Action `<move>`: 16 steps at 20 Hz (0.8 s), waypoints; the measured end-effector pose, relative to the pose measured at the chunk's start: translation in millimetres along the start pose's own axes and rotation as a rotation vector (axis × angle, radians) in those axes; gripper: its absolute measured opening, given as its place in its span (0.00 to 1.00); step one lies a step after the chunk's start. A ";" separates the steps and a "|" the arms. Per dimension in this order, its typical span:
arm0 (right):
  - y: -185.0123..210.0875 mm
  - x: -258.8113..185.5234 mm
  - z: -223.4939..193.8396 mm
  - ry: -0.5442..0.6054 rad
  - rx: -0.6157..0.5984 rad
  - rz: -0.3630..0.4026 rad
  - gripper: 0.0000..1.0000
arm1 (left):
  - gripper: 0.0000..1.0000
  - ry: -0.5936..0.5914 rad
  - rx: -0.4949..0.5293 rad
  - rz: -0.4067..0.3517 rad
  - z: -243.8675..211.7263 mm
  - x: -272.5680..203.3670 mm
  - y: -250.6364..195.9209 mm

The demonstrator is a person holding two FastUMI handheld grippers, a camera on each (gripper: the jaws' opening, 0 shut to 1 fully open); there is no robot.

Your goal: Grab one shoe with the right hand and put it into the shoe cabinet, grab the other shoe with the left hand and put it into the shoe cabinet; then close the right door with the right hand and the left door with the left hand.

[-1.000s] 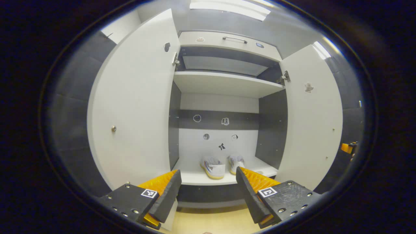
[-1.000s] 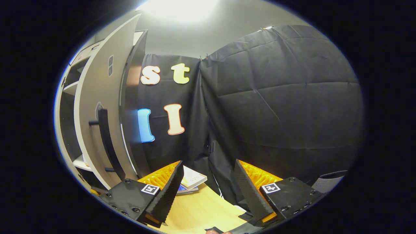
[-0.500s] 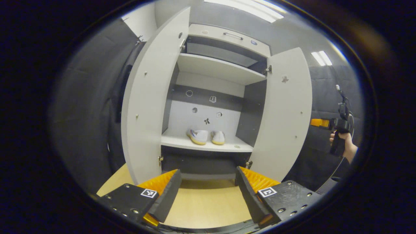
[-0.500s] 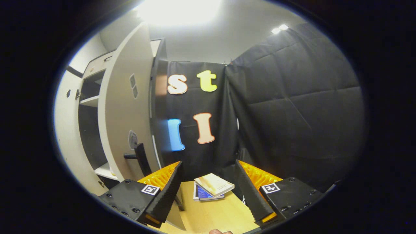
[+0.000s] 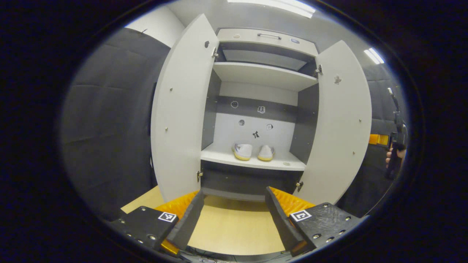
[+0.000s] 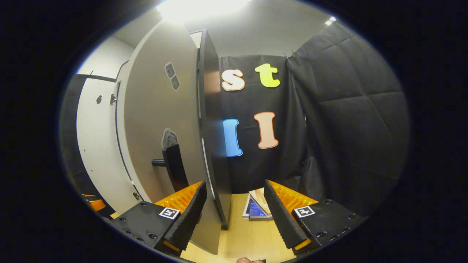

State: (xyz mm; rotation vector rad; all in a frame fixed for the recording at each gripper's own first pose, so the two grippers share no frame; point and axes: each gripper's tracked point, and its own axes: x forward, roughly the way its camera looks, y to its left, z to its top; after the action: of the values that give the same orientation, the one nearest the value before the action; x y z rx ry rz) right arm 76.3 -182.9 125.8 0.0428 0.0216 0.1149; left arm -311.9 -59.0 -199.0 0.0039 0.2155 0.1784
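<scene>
Nearest, the left tool (image 5: 232, 213) hangs released over the tabletop (image 5: 234, 230), grasping nothing. The right tool (image 6: 234, 210), also released, straddles the outer edge of the right door (image 6: 161, 120). Farther back, both shoes (image 5: 252, 151) sit side by side on the shoe cabinet's (image 5: 263, 73) lower shelf, both doors wide.

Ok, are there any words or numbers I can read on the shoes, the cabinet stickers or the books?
None can be read as text.
Shoes: a mark on the side, too blurred to read.
Cabinet stickers: little pictures, too small to tell.
Books: cover print too blurred to read.
Square markers: black-and-white patterns, no words.
</scene>
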 end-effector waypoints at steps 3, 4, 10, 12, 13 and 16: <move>8.3 2.8 2.8 0.002 0.000 0.056 0.98 | 0.96 -0.021 0.013 0.060 6.4 -15.0 -12.6; 9.6 3.0 4.2 0.000 -0.016 0.065 0.98 | 0.96 -0.001 -0.014 0.072 2.6 -21.4 -16.0; 26.7 -0.4 2.8 -0.020 -0.066 0.051 0.98 | 0.96 -0.002 -0.096 0.103 3.5 -38.3 -7.8; 39.0 -1.3 1.9 -0.033 -0.074 0.055 0.98 | 0.96 0.012 -0.094 0.085 -0.6 -33.0 0.6; 48.1 -1.5 -0.6 -0.030 -0.073 0.063 0.98 | 0.96 0.017 -0.090 0.085 -1.1 -30.7 7.2; 68.5 1.5 -2.8 -0.025 -0.066 0.064 0.98 | 0.96 0.007 -0.102 0.095 1.6 -29.3 28.3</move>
State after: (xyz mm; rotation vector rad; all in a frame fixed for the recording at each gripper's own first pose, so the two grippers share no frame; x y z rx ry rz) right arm 69.8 -114.7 126.0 -0.0214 -0.0086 0.1787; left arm -344.7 -36.3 -190.6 -0.0879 0.2132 0.2840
